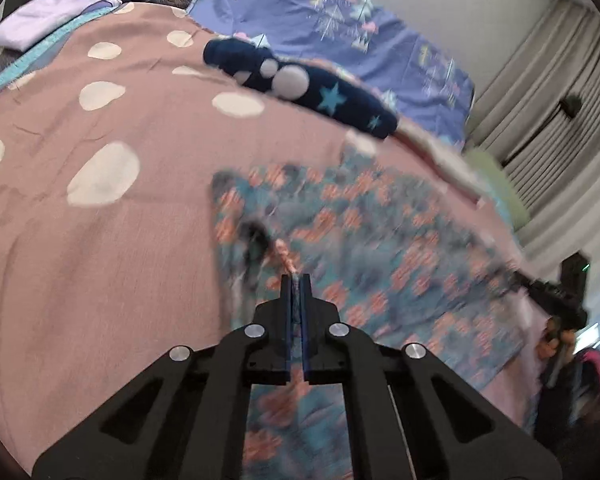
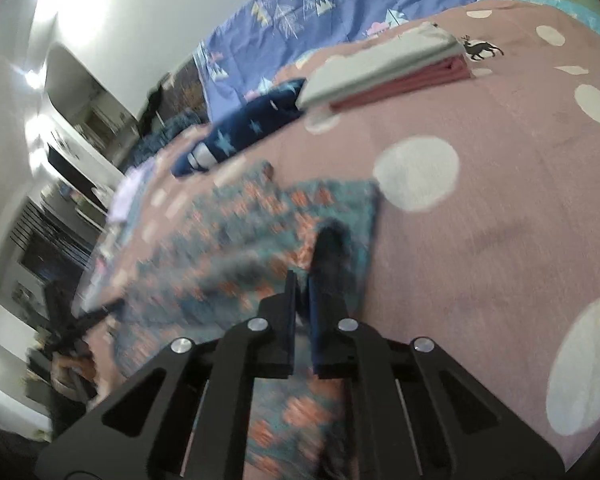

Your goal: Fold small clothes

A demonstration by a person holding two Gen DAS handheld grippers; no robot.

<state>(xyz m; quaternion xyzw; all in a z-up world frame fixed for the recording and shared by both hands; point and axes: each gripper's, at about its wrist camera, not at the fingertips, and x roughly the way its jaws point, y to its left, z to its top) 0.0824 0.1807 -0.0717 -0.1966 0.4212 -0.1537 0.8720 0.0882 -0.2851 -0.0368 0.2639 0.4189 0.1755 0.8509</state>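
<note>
— What is everything carried by?
— A bed covered with a dusty-pink blanket printed with large white dots (image 1: 100, 240) is seen.

— What is laid directly on it?
— A teal garment patterned with orange flowers (image 1: 360, 240) is spread flat near the middle, though it is blurred. A dark navy garment with light blue stars (image 1: 332, 100) is bunched beyond it. A folded stack, pale grey over pink (image 2: 392, 76), is set farther back. A folded lilac cloth (image 1: 40, 20) is placed at the far edge.
</note>
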